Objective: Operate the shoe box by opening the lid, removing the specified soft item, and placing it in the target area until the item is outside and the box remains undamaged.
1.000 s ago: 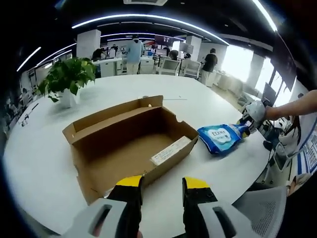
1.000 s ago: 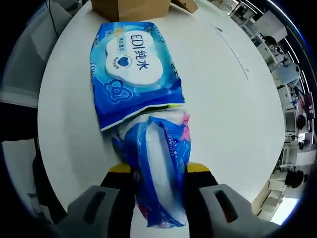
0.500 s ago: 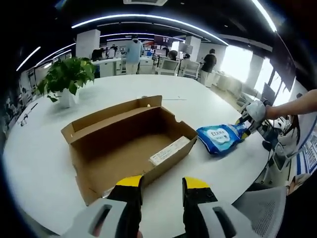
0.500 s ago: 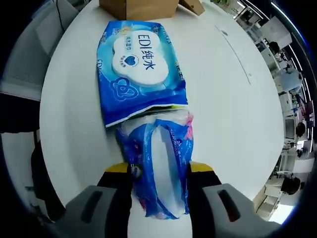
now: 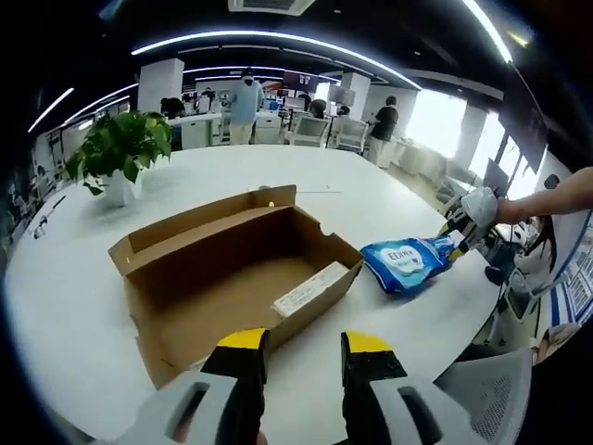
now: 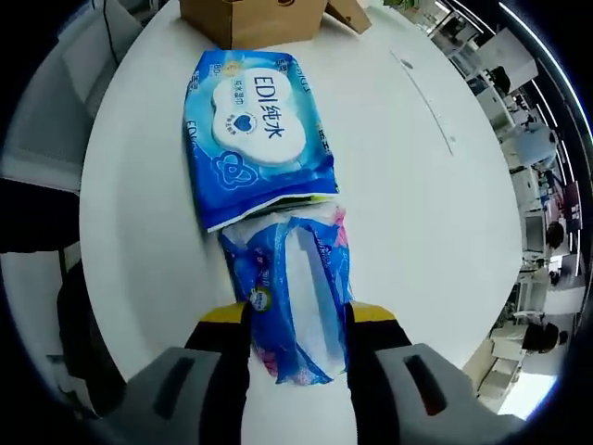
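Wipes pack, blue with a white label, lies flat on the white bench, outside the shoe box and just beside its near end. In my right gripper view the pack stretches straight away from my right tool; its crumpled tail end sits between the two yellow-tipped jaws, which press it from either side, so I read the tool as closed on that tail. The box end shows at the far edge of that view, touching or nearly touching the pack's far edge; I cannot tell which. In my left gripper view the box stands open, lid folded back flat behind it, a white label strip lying on its floor near the right wall. Wipes pack sits to the box's right, with the right tool at its far tip, held by a gloved hand. My left tool hangs just before the box's near wall, jaws a narrow gap apart, gripping nothing. A potted plant stands on the bench beyond the box.
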`<state>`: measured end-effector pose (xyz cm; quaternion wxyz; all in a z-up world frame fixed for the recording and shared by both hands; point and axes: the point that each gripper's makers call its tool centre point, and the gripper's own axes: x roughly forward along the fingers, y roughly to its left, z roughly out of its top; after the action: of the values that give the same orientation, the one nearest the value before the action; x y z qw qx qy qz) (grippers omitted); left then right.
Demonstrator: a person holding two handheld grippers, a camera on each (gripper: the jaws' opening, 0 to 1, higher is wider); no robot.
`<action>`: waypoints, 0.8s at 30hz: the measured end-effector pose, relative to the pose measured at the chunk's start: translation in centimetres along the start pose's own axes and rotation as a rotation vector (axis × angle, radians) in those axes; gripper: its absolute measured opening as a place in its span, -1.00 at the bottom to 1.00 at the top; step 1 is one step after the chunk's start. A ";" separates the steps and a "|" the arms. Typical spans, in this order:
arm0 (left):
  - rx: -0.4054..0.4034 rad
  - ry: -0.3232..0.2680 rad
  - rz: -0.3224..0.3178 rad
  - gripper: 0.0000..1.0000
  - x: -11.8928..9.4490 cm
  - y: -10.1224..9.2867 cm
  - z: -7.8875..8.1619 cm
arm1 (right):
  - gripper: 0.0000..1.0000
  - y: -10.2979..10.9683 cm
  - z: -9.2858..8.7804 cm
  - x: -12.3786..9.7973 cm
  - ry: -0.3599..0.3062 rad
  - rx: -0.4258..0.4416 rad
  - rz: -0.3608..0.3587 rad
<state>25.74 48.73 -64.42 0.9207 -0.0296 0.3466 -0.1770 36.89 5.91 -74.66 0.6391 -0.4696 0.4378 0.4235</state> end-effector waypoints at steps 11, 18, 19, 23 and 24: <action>0.006 -0.018 -0.024 -0.38 -0.4 -0.2 0.1 | -0.30 0.6 -0.4 -1.1 0.020 0.039 -0.035; 0.001 -0.023 -0.027 -0.38 -1.2 0.5 -0.4 | -0.31 0.6 0.1 -1.9 0.004 0.101 -0.058; 0.000 -0.024 -0.027 -0.38 -1.3 0.6 -0.5 | -0.32 0.6 0.1 -2.0 0.001 0.111 -0.061; -0.004 -0.029 -0.027 -0.38 -1.7 0.9 -0.6 | -0.33 0.6 0.4 -2.3 -0.010 0.155 -0.073; -0.004 -0.031 -0.026 -0.38 -1.8 1.0 -0.6 | -0.32 0.7 0.4 -2.4 -0.013 0.165 -0.074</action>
<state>24.41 50.37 -63.91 0.9235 -0.0389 0.3321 -0.1878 35.72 6.14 -72.42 0.6936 -0.4284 0.4495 0.3651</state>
